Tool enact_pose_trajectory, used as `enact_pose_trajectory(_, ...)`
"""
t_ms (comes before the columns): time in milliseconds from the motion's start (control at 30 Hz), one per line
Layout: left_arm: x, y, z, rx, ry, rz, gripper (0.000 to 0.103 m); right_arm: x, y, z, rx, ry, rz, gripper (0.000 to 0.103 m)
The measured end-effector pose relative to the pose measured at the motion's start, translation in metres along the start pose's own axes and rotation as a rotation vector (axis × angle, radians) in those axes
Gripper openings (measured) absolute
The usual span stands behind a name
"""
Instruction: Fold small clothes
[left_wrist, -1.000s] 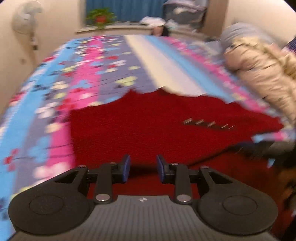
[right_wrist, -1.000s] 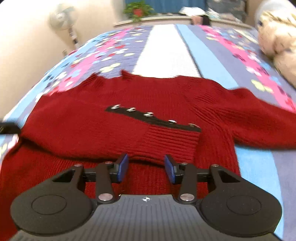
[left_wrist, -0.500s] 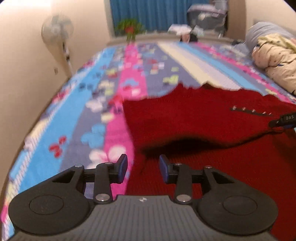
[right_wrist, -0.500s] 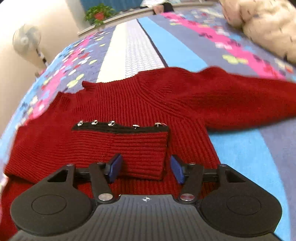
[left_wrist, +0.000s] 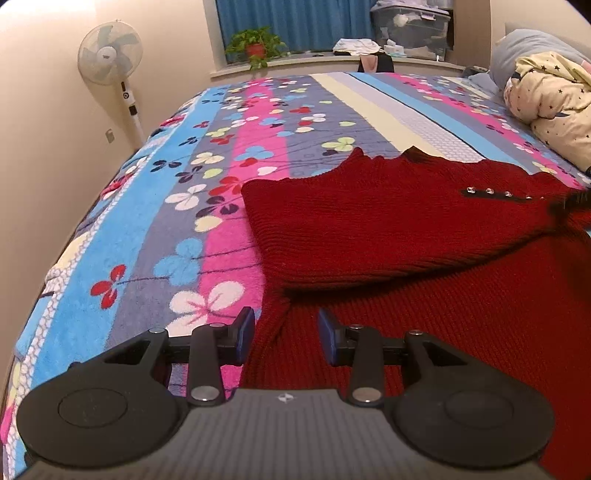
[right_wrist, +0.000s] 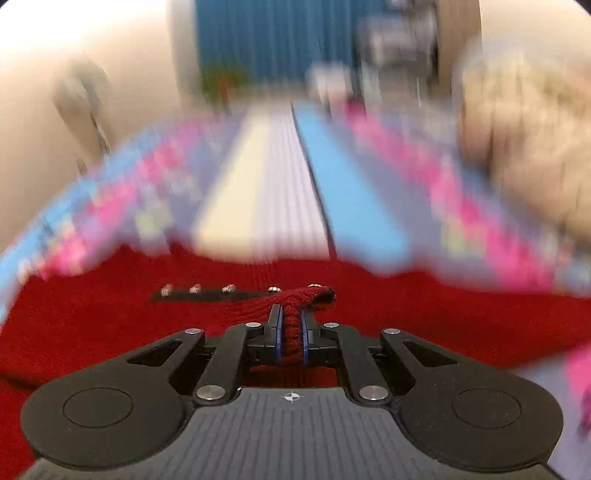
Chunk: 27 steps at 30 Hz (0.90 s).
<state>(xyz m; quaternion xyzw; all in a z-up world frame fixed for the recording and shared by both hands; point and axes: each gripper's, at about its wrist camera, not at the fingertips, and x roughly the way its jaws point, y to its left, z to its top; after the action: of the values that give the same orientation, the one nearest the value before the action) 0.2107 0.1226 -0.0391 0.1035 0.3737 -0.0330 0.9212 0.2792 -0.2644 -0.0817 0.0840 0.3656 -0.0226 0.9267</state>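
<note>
R tool (right_wrist: 291, 328) closing, pinching sweater cuff (right_wrist: 295, 299), sleeve lying across body; L tool (left_wrist: 286, 334) spread, straddling sweater (left_wrist: 388, 221) side edge, nearer bed's left edge

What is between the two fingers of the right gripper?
In the right wrist view, the right gripper is closing on a bunched ribbed fold of the red sweater.

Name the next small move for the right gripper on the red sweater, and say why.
Probably lift and carry the cuff across: the right gripper is closing on the ribbed cuff of the red sweater, knit bunched between its pads, while the left gripper is open over the edge.
</note>
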Motion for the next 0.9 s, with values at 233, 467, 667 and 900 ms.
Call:
enact_pose_trajectory(233, 0.000, 0.003, 0.002, -0.026, -0.001, -0.010, 0.042, -0.011, 0.000, 0.000, 0.001, -0.056, -0.090, 0.053)
enact_pose_trajectory(467, 0.000, 0.001, 0.000, -0.011, 0.008, -0.005, 0.042, 0.018, 0.017, -0.021, -0.120, 0.079, 0.002, 0.056)
enact_pose_trajectory(667, -0.001, 0.007, -0.002, -0.024, 0.017, 0.001, 0.042, 0.018, 0.010, -0.023, -0.103, 0.077, 0.004, 0.058)
enact_pose_trajectory(900, -0.002, 0.006, -0.004, -0.024, 0.021, 0.003, 0.042, -0.011, 0.011, -0.016, -0.100, 0.038, 0.018, 0.059)
